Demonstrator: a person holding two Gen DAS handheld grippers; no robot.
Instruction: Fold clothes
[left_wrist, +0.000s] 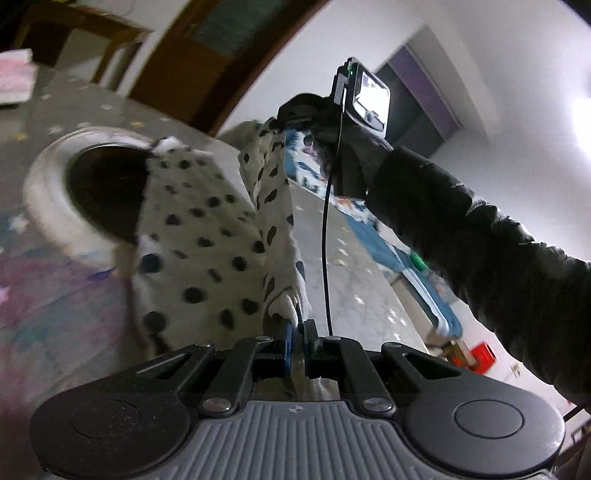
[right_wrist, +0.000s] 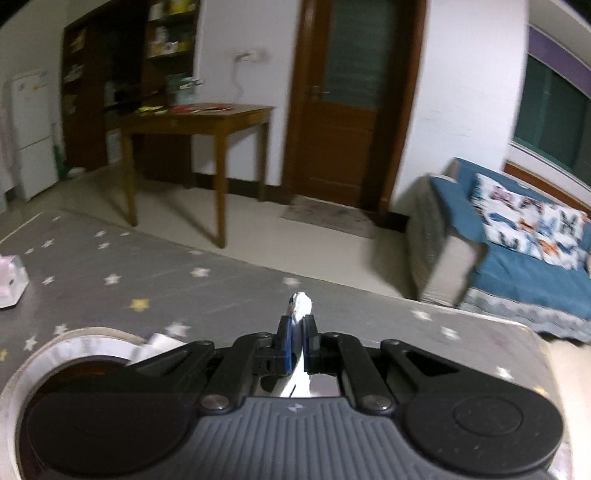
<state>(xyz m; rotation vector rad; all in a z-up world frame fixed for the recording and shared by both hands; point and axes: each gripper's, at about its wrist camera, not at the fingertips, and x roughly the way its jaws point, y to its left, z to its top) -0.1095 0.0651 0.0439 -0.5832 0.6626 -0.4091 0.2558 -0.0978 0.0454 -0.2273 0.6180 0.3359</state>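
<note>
garment (left_wrist: 207, 229): spotted cloth, long axis stretched between both grippers, above basket (left_wrist: 48, 192)
left gripper (left_wrist: 300, 326): pinching near edge
right gripper (right_wrist: 299, 325): pinching far edge (white tuft pokes out)

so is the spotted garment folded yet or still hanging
Hanging, not folded: the spotted garment is stretched in the air between the left gripper and the right gripper, draping loose above the basket.

Spotted garment (left_wrist: 207, 236) blurred, basket (left_wrist: 48, 192) half-hidden — sofa (right_wrist: 517, 266) cropped
</note>
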